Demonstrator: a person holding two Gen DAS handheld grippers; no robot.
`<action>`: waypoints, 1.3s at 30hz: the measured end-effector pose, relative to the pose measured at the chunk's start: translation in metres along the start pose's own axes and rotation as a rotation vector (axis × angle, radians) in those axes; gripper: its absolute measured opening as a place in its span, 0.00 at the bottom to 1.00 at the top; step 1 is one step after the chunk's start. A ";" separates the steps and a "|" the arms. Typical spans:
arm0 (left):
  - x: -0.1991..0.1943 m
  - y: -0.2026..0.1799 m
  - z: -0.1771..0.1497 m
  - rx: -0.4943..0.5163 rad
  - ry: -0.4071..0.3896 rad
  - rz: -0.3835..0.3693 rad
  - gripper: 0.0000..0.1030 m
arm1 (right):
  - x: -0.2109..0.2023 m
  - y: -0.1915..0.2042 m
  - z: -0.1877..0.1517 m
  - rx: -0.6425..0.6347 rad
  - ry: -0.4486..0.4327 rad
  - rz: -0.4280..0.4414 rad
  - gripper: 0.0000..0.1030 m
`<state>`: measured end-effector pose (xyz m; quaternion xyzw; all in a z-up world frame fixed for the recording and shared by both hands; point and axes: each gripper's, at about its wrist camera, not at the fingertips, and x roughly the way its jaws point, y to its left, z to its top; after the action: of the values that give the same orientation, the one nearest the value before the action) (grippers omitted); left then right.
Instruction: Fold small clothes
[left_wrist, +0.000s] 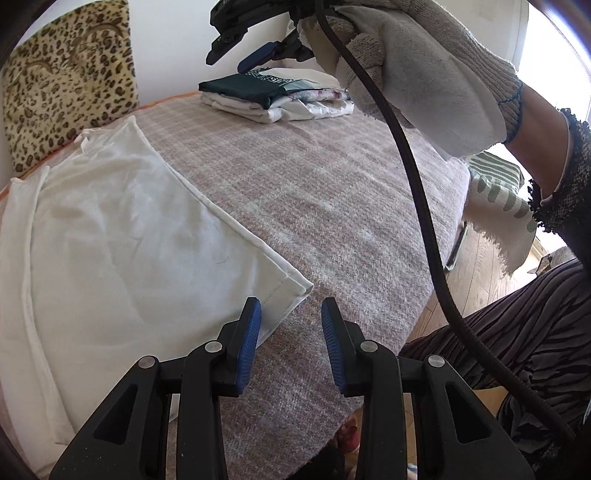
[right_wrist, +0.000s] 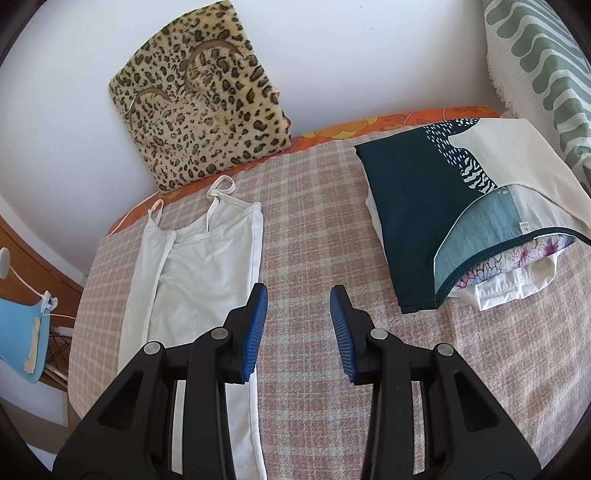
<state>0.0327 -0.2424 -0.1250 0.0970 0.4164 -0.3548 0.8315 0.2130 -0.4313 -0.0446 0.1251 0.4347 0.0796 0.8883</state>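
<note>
White camisole: lies flat on the bed's checked blanket, long axis near to far.
Left hand-held gripper: part open, empty, just right of the hem corner, nearer.
Right hand-held gripper: part open, empty, right of the camisole's edge.
Folded pile: far right.

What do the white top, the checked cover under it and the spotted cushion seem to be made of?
White top: thin soft knit, probably cotton; it lies limp with fine creases.
Checked cover: woven, woolly-looking cloth with a fuzzy, matte weave.
Spotted cushion: plush fake fur, going by its shaggy pile.
</note>
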 end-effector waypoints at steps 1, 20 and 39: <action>0.000 -0.001 0.002 0.002 -0.002 0.004 0.31 | 0.002 -0.002 0.001 0.002 0.002 0.001 0.35; 0.014 0.010 0.016 -0.038 -0.002 -0.024 0.10 | 0.062 0.021 0.036 -0.083 0.044 0.033 0.35; -0.011 0.050 0.012 -0.211 -0.058 -0.079 0.05 | 0.181 0.053 0.067 -0.026 0.146 0.046 0.35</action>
<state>0.0695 -0.2059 -0.1157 -0.0181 0.4305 -0.3440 0.8342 0.3747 -0.3458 -0.1254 0.1176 0.4943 0.1146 0.8537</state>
